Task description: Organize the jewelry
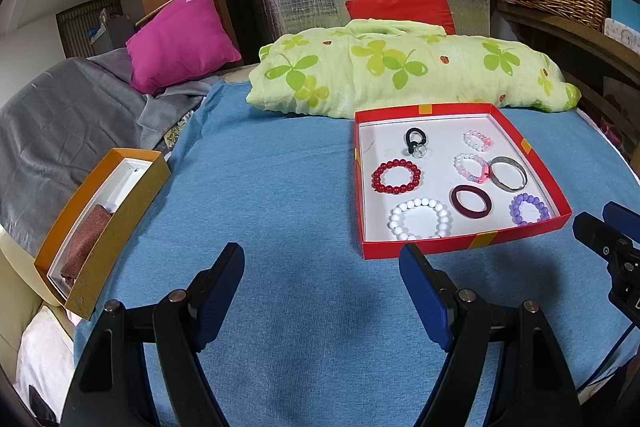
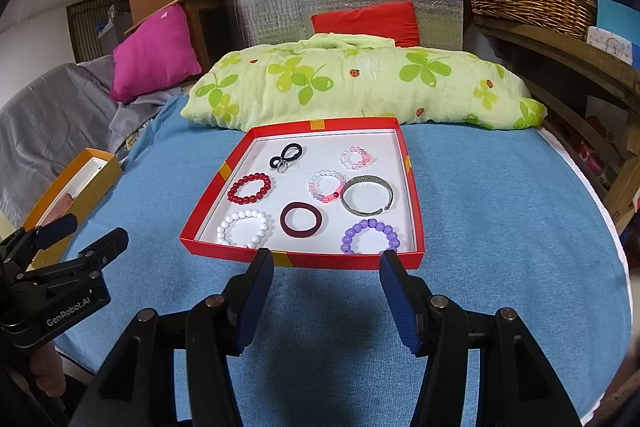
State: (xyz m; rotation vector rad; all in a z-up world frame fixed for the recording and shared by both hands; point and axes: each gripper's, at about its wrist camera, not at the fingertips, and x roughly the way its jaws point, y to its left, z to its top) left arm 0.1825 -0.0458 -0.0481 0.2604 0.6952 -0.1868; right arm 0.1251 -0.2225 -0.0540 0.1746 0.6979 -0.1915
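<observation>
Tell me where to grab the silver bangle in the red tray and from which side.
Take the silver bangle on its band, one tong finger inside the ring and one outside, coming from above. It lies flat on the red tray floor, so its sides give no purchase. The near-left arc seems best, clear of the pink-and-white bead bracelet.

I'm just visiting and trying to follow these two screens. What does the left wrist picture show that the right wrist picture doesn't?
Only the left wrist view shows inside the gold box: a reddish-brown cloth. It also catches the right hand-held gripper at its edge.

Only the right wrist view shows the left hand-held gripper from the side.

Both show the red tray of bracelets on the blue cloth, with the white bead bracelet nearest.
</observation>
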